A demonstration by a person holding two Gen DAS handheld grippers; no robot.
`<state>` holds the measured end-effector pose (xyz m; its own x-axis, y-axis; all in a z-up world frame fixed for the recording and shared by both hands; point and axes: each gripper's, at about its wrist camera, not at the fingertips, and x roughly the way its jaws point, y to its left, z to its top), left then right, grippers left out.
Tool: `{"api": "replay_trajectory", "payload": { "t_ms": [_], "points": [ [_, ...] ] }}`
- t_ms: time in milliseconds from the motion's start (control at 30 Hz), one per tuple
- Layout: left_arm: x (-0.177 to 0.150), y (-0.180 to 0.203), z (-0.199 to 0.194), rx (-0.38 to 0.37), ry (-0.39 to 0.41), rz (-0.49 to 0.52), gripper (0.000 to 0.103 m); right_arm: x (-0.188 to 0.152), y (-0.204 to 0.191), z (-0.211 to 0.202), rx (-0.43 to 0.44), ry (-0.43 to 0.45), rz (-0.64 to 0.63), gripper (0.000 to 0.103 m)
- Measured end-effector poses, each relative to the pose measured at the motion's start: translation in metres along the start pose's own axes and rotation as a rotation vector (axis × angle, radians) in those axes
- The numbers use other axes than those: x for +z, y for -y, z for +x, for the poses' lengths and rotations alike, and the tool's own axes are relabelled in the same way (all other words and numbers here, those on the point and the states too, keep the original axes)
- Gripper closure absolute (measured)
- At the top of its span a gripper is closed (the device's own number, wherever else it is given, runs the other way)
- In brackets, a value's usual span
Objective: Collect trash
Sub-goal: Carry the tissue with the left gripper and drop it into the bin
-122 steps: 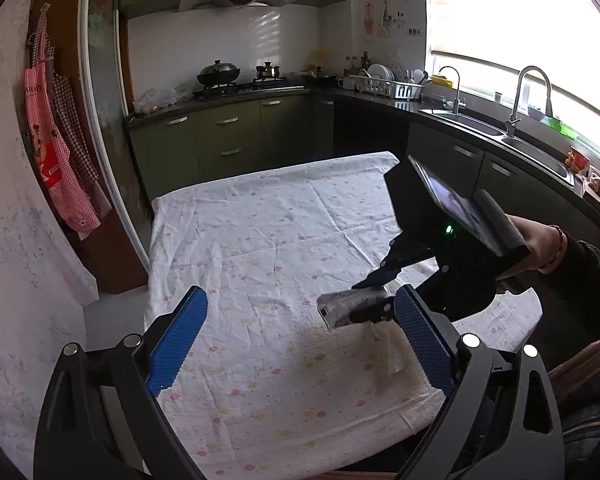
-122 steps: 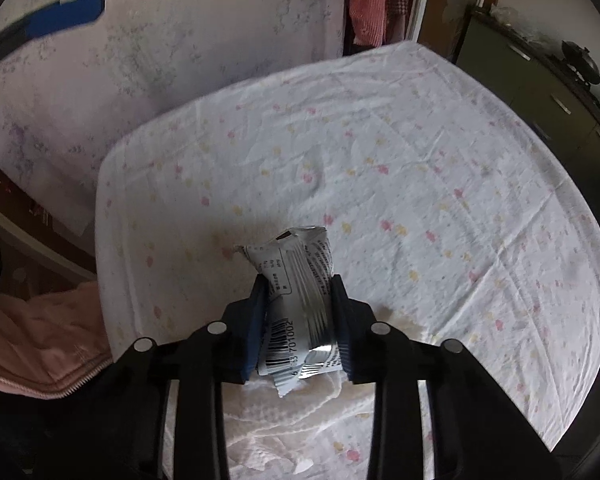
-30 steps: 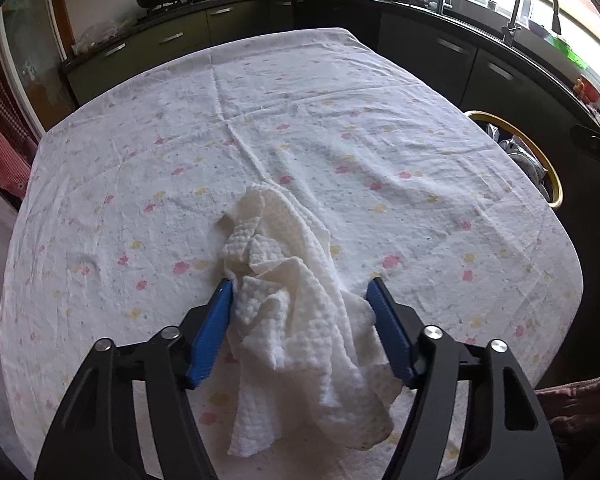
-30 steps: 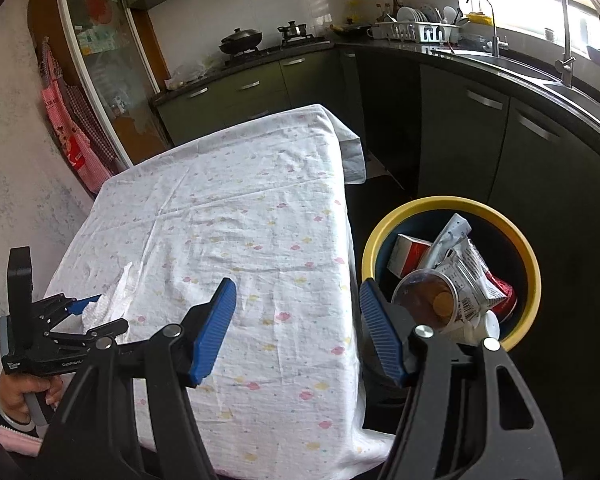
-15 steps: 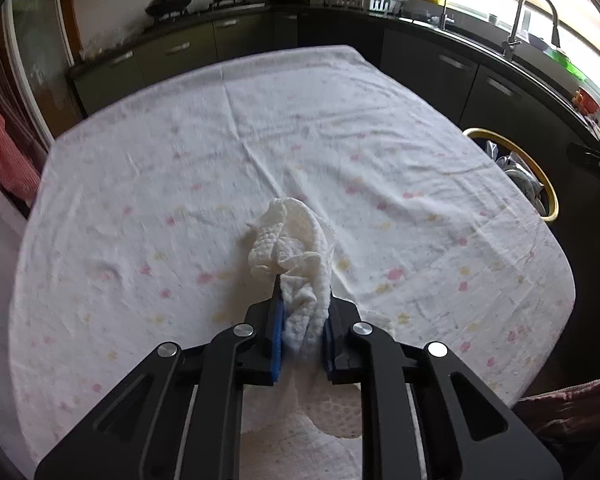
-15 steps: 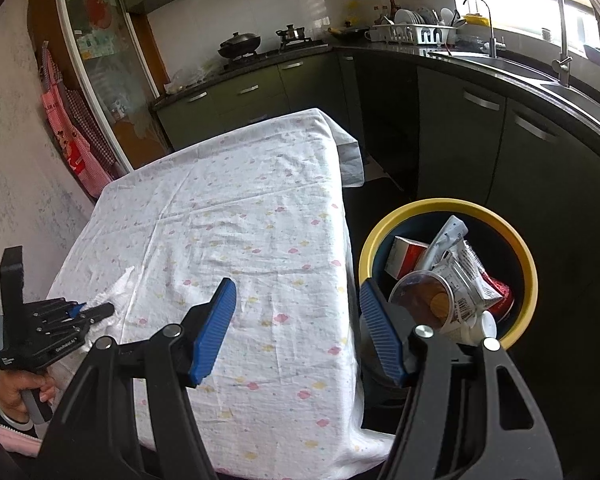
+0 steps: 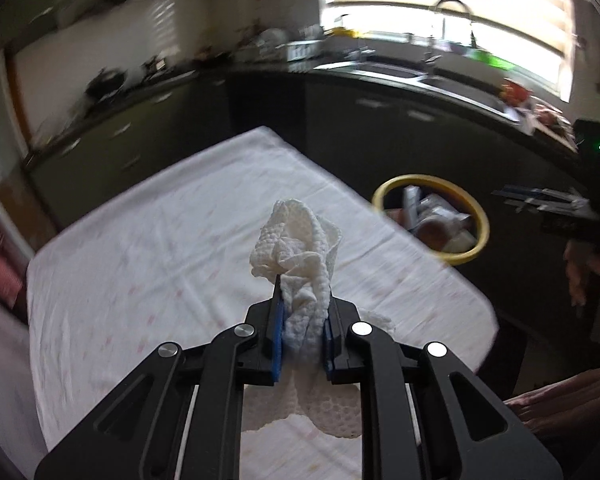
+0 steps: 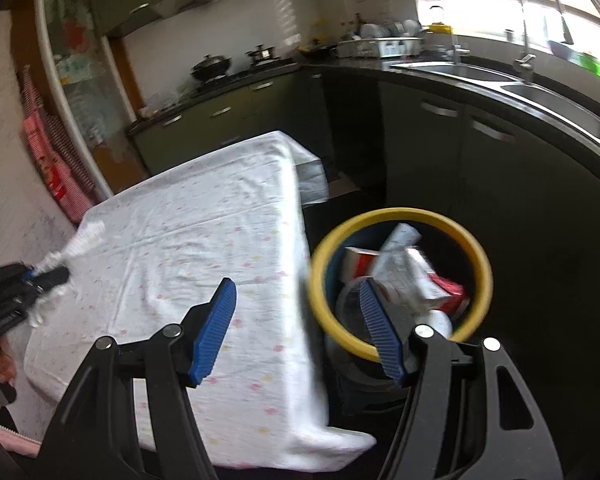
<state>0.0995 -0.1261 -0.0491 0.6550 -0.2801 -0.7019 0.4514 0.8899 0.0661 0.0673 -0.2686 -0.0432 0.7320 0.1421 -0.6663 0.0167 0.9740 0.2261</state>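
So the left tongs (image 7: 302, 334) are clamped tight on a crumpled white paper towel (image 7: 296, 240), and you can see the blue pads (image 7: 277, 336) squeezing it from both sides. The towel bunches up above the fingertips and a loose tail of it hangs down below them, over the near edge of the table (image 7: 140, 248). Whether that tail touches the flowery white tablecloth (image 8: 204, 232) I honestly can't tell, since everything around is smeared with blur. From the right wrist view the same tongs show up at the table's near left corner, with the towel sticking out toward the middle of the cloth. The right tongs (image 8: 296, 328) are spread wide with nothing between them, hanging over the right edge of the table, one blue pad over the cloth and the other over the trash bin (image 8: 476, 248). That bin is the round one with the yellow rim, sitting on the floor just off the table's right edge, and it's got stuff in it: a red and white carton (image 8: 358, 264), a silvery wrapper (image 8: 404, 268) and some clear plastic. Behind all that there's dark kitchen cabinets, a sink (image 8: 556, 100) with a tall faucet under the bright window, and a pot (image 8: 212, 66) on the stove at the back.
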Motion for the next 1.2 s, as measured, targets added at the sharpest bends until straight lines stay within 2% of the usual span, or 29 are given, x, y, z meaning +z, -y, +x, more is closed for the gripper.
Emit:
{"api": "replay_trajectory", "payload": {
  "t_ms": [200,400,667,867,900,967,1000,1067,1133,1200],
  "points": [
    [0.057,0.051,0.02,-0.131,0.031,0.127,0.088,-0.008,0.05,-0.023,-0.112,0.036,0.092,0.042],
    [0.106,0.093,0.081,-0.265,-0.043,0.195,0.087,-0.015,0.083,-0.028,-0.148,0.048,0.162,0.041],
    [0.144,0.15,0.203,-0.293,-0.157,0.284,0.088,-0.024,0.106,-0.015,-0.149,0.016,0.207,0.041],
    [0.144,0.193,0.27,-0.278,-0.238,0.382,0.085,-0.029,0.116,-0.005,-0.157,-0.009,0.236,0.041],
    [0.145,0.199,0.278,-0.271,-0.244,0.392,0.082,-0.029,0.117,-0.005,-0.156,-0.013,0.238,0.041],
    [0.147,0.206,0.289,-0.255,-0.252,0.399,0.053,-0.029,0.117,-0.002,-0.155,-0.019,0.238,0.041],
    [0.148,0.207,0.292,-0.252,-0.241,0.396,0.032,-0.029,0.117,0.0,-0.154,-0.021,0.238,0.041],
    [0.151,0.206,0.292,-0.253,-0.216,0.392,0.028,-0.029,0.117,0.001,-0.154,-0.024,0.237,0.041],
    [0.153,0.202,0.285,-0.282,-0.208,0.364,0.02,-0.029,0.115,0.001,-0.153,-0.024,0.235,0.041],
    [0.152,0.195,0.27,-0.298,-0.191,0.342,0.019,-0.029,0.114,-0.001,-0.156,-0.022,0.231,0.041]
  ]
}}
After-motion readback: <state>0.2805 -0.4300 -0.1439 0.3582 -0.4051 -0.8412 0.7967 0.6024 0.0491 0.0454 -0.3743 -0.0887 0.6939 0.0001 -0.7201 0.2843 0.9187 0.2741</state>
